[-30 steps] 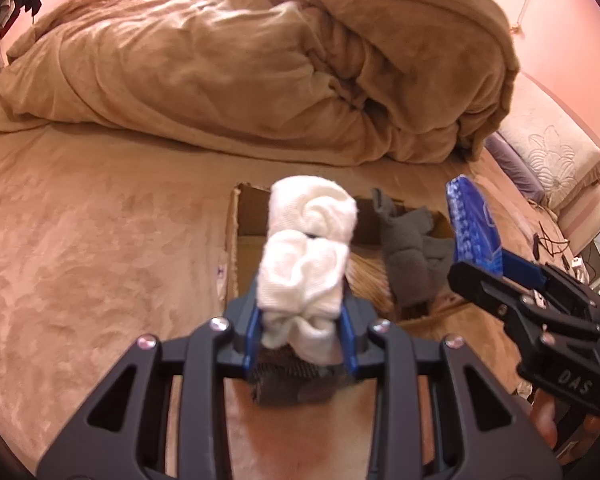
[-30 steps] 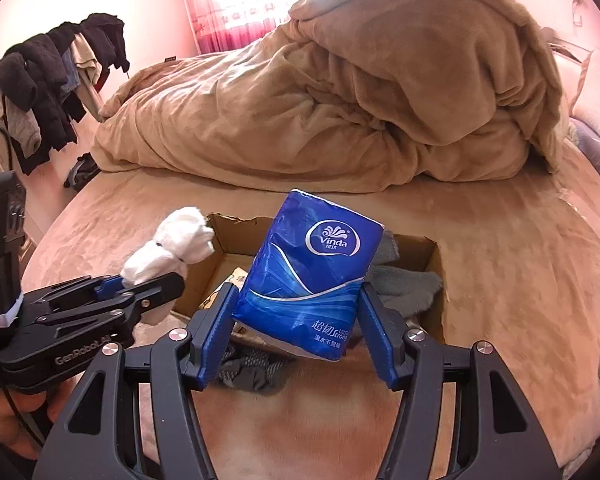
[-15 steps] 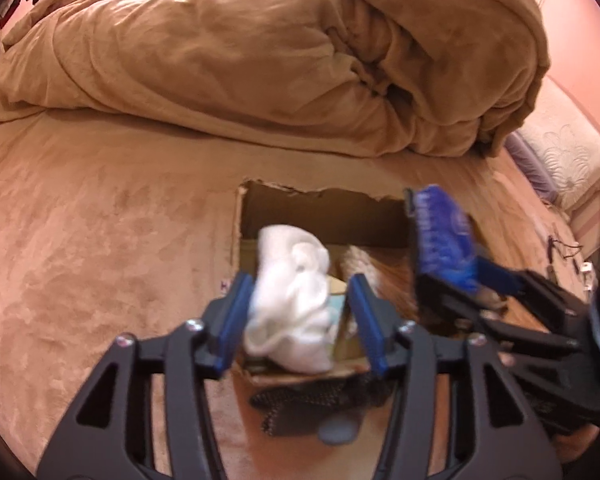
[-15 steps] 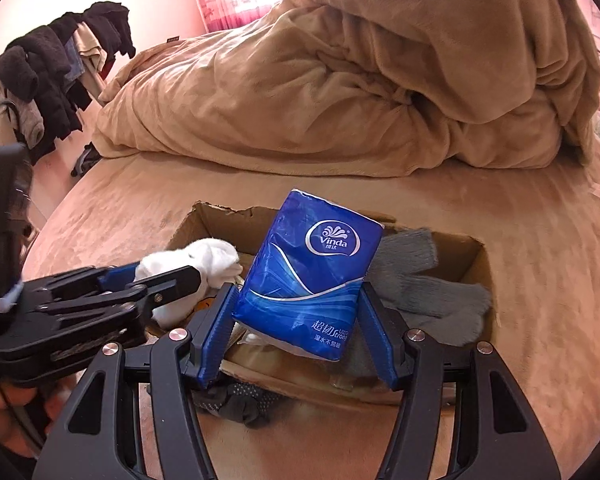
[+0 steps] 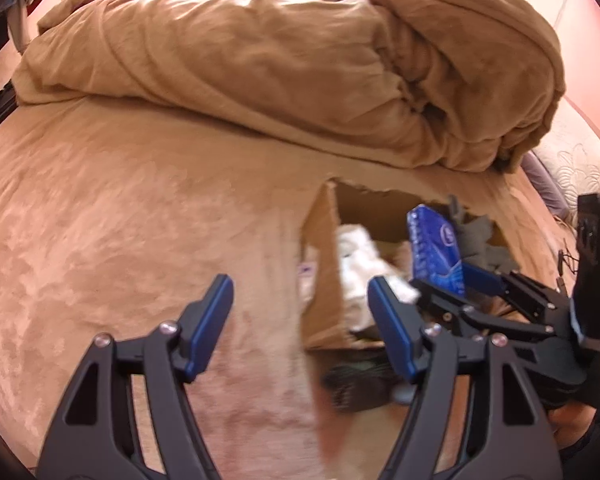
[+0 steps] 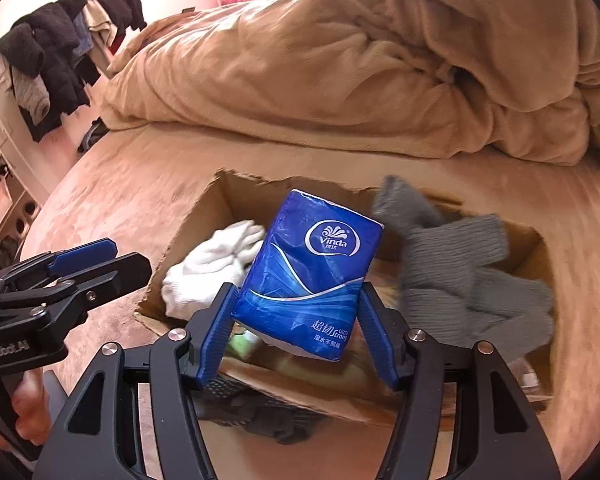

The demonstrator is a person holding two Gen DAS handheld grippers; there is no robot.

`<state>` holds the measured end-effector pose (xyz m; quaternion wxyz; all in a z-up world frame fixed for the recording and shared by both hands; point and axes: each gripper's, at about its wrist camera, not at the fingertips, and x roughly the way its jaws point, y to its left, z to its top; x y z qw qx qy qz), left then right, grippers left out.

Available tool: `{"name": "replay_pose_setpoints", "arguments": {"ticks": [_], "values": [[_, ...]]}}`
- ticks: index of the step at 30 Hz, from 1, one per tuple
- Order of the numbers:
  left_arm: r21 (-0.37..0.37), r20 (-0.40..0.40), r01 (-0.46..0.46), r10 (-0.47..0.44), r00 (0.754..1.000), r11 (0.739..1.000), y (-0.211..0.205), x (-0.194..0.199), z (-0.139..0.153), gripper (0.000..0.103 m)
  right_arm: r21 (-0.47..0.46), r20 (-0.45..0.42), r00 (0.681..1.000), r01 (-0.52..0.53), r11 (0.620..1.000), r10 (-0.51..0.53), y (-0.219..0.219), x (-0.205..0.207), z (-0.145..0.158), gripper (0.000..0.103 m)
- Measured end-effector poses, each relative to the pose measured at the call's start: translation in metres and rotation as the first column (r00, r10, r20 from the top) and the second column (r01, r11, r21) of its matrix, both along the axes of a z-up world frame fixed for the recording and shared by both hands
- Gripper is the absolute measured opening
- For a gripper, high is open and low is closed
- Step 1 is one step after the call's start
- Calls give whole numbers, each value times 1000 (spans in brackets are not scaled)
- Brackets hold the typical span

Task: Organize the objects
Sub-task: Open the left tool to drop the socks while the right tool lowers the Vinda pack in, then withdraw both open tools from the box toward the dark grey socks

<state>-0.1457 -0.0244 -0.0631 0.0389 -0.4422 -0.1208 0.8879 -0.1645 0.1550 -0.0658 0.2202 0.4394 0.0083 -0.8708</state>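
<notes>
over the torn brown cardboard box (image 6: 532,248), a blue tissue pack (image 6: 312,280) is held by the right gripper (image 6: 296,332).
beside it, the white rolled sock (image 6: 216,268) has been dropped in; the left gripper (image 5: 300,320) is opening, empty.

The blue tissue pack (image 6: 310,280) reads "Vinda" in a white oval. Lower down stands "Ultra Strong" with Chinese characters.

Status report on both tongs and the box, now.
Left tongs opening, nothing between them. White cloth lies in cardboard box. Right tongs clamp blue tissue pack over the box. Grey gloves fill its right side.
</notes>
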Motion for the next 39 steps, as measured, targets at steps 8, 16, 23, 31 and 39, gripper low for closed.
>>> {"name": "replay_pose_setpoints", "arguments": {"ticks": [8, 16, 23, 31, 39], "values": [[0, -5, -42, 42, 999, 999, -20, 13, 0, 74, -28, 56, 998, 11, 1000, -9, -3, -5, -6, 66], [2, -62, -48, 48, 997, 999, -20, 41, 32, 83, -33, -2, 998, 64, 997, -64, 9, 19, 28, 67], [0, -113, -43, 42, 993, 999, -15, 79, 64, 84, -34, -67, 993, 92, 995, -94, 22, 56, 60, 67], [14, -138, -34, 36, 990, 999, -6, 118, 83, 85, -34, -122, 985, 120, 992, -123, 36, 103, 89, 67], [4, -141, -15, 15, 990, 1000, 3, 152, 77, 85, -42, -148, 978, 140, 989, -145, 50, 140, 93, 67]]}}
